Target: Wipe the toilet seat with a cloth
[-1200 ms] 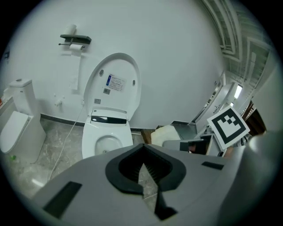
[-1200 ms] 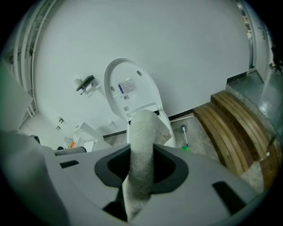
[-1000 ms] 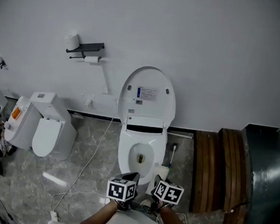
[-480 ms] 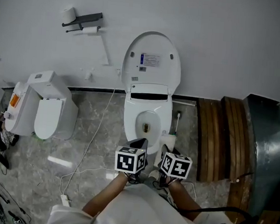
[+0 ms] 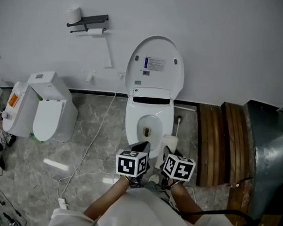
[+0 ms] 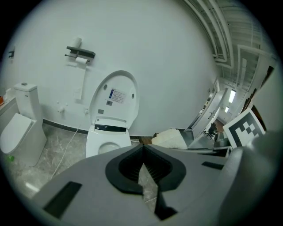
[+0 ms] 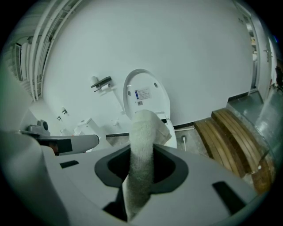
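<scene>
The right gripper (image 5: pixel 170 154) is clamped on a white cloth (image 7: pixel 142 128), which stands up out of its jaws. The left gripper (image 6: pixel 142 152), just beside it, is closed and empty. Ahead of and below both lies the toilet seat (image 5: pixel 133 126), its lid (image 5: pixel 155 67) raised, well apart from the cloth. The cloth is in hand, but the wiping itself seems yet to come.

Second toilet (image 5: pixel 46 112), paper holder (image 5: pixel 87 22), wooden boards (image 5: pixel 217 140)
</scene>
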{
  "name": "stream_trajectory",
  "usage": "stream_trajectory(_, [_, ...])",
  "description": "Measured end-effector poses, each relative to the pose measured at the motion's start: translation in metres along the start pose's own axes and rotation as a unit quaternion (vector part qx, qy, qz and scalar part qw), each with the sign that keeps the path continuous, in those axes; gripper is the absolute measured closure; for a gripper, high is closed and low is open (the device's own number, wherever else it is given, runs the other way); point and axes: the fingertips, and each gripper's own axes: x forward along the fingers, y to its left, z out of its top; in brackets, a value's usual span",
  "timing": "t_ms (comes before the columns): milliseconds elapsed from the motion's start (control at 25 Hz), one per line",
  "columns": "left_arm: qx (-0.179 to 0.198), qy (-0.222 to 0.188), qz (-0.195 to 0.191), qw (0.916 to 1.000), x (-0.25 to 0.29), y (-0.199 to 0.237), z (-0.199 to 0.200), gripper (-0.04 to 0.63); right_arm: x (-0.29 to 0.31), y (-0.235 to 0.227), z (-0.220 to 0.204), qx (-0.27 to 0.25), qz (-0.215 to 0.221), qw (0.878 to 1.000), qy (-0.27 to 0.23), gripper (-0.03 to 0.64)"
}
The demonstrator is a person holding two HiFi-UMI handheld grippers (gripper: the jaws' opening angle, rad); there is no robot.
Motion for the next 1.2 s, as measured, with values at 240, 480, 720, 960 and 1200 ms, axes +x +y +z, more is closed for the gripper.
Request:
stream_trajectory(240, [0.003,0.001,-0.005,1.0,-0.002,-0.002,-0.002,0.584,-0.001,0.006,0.0,-0.008,0.005,1.0,-0.001,0.517])
stream_trajectory(480, [0.001,-0.002,-0.003,1.0,-0.001,-0.001,0.002,0.584,0.0,0.011,0.003,-0.019,0.014,1.0,-0.003,0.517])
stream_trajectory(720, [-0.001,0.001,-0.002,1.0,0.0,0.001,0.002,0.584,0.002,0.008,0.003,-0.013,0.012,1.0,-0.001,0.517])
stream_trajectory(960, [0.001,0.002,0.002,1.0,0.004,0.003,0.005,0.584,0.004,0.007,0.008,-0.014,0.015,1.0,-0.002,0.517])
stream_trajectory(1200, [0.001,0.001,0.003,1.0,0.007,0.003,0.009,0.584,0.008,0.007,0.011,-0.014,0.02,1.0,-0.002,0.517])
